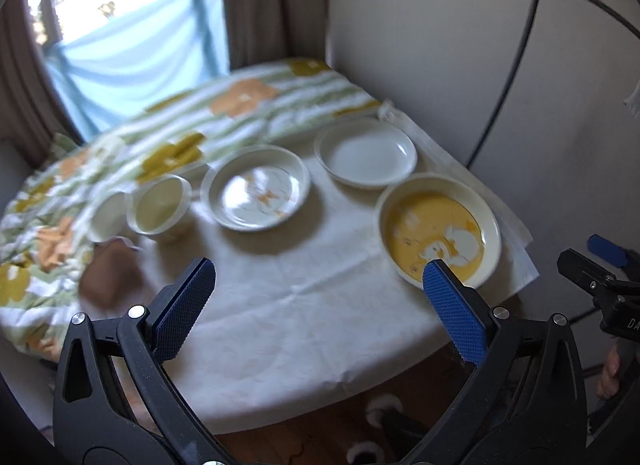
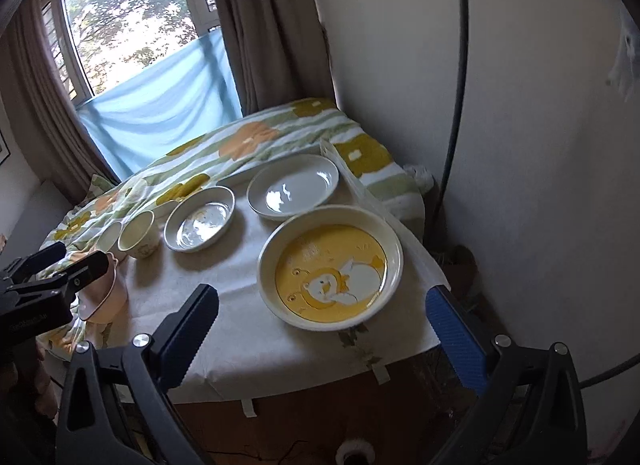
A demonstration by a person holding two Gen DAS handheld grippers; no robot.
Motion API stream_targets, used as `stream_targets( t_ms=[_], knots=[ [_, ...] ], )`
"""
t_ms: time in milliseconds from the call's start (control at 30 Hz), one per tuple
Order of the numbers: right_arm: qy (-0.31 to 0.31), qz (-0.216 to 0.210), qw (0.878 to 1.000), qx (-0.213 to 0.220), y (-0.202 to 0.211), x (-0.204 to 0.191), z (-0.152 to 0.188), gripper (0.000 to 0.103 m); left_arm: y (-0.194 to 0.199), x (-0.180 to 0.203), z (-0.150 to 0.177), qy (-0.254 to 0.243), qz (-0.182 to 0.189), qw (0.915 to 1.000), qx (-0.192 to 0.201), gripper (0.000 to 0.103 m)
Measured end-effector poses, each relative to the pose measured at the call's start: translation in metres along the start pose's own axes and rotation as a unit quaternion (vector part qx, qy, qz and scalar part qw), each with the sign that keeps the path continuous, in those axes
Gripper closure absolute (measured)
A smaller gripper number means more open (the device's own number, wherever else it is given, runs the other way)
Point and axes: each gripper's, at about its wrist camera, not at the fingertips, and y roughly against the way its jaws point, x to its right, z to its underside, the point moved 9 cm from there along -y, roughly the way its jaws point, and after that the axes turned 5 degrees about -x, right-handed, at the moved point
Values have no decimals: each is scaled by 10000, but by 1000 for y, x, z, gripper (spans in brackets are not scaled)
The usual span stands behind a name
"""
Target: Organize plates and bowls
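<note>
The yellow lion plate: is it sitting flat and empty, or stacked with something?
Flat, empty and unstacked. The yellow lion plate rests alone on the white tablecloth, its whole printed face showing, apart from the plain white plate behind it.

A table covered in white cloth (image 1: 304, 289) holds dishes. Nearest the wide-open left gripper (image 1: 316, 285) sits a yellow-patterned plate (image 1: 438, 231). Behind that plate is a plain white plate (image 1: 366, 153); to its left, a patterned shallow bowl (image 1: 256, 187), then a blurred cup (image 1: 160, 203).

L gripper (image 1: 318, 271): jaws spread wide, nothing between, held above table (image 1: 304, 305) near edge. R gripper (image 2: 322, 299): jaws wide apart, empty, above same table edge, just right of L.
</note>
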Motion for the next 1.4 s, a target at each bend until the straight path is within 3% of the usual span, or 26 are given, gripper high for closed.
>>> stream_targets(
  t_ms=[133,267,367,433,633,733,767,933,1100,1400],
  knots=[
    [-494,-406,9971,-405,-45,34,6,2,-70,22,-2,-154,384,9974,-593,0],
    [-670,-588,9931,-759,-88,59,7,18,-131,45,-4,-389,648,9904,-1159,8],
    [-800,-869,9876,-1032,-122,67,6,30,-170,61,-6,-516,879,9828,-1539,28],
    [-820,-994,9844,-1199,-141,71,4,37,-193,66,-7,-508,1006,9775,-1783,47],
    [-808,-1032,9818,-1372,-171,83,-2,49,-230,78,-10,-440,1325,9661,-2171,71],
    [-883,-1002,9808,-1419,-176,89,-1,62,-238,85,-8,-437,1459,9606,-2324,82],
    [-903,-1018,9801,-1447,-178,91,0,72,-240,87,-9,-408,1530,9593,-2336,84],
    [-942,-995,9789,-1517,-184,96,-1,89,-245,95,-14,-259,1659,9558,-2415,87],
    [-898,-1034,9780,-1575,-188,95,-2,91,-250,95,-18,-243,1682,9544,-2455,88],
    [-305,-728,9834,-1635,-185,89,-1,91,-235,111,-14,-603,1370,9627,-2256,88]
  ],
)
